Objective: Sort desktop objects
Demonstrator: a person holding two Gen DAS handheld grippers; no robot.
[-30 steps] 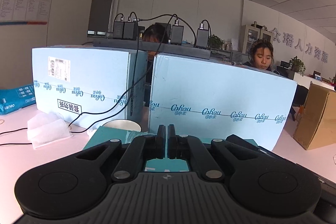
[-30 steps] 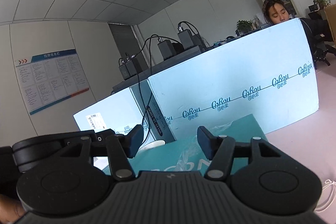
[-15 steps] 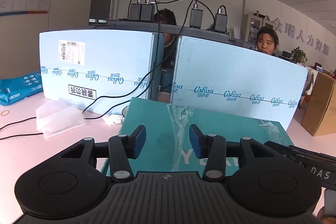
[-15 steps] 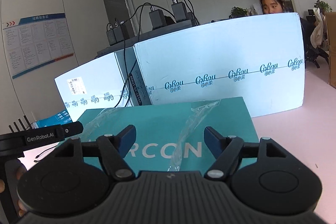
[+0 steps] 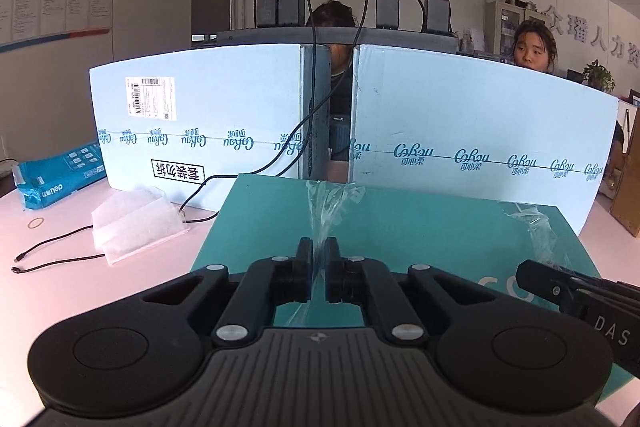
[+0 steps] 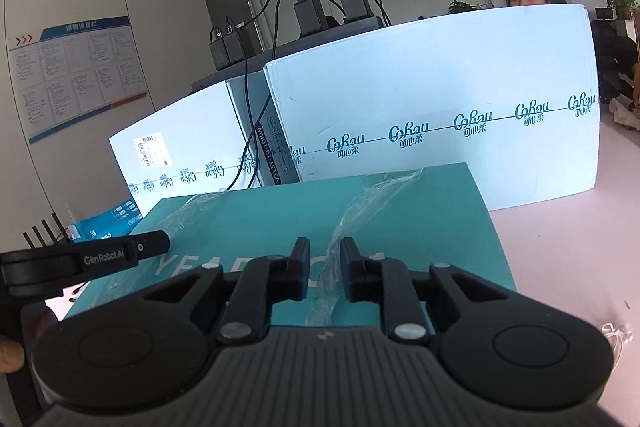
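A big teal box (image 5: 420, 239) lies flat on the pink table (image 5: 60, 287), near two tall pale blue boxes (image 5: 480, 131). The left tool (image 5: 318, 269) is nearly closed around a strip of clear tape (image 5: 324, 211) on the box. The right tool (image 6: 325, 269) sits a little apart over another clear strip (image 6: 360, 203).

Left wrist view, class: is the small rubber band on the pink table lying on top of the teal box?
No. The rubber band lies on the bare table, well left of the teal box.
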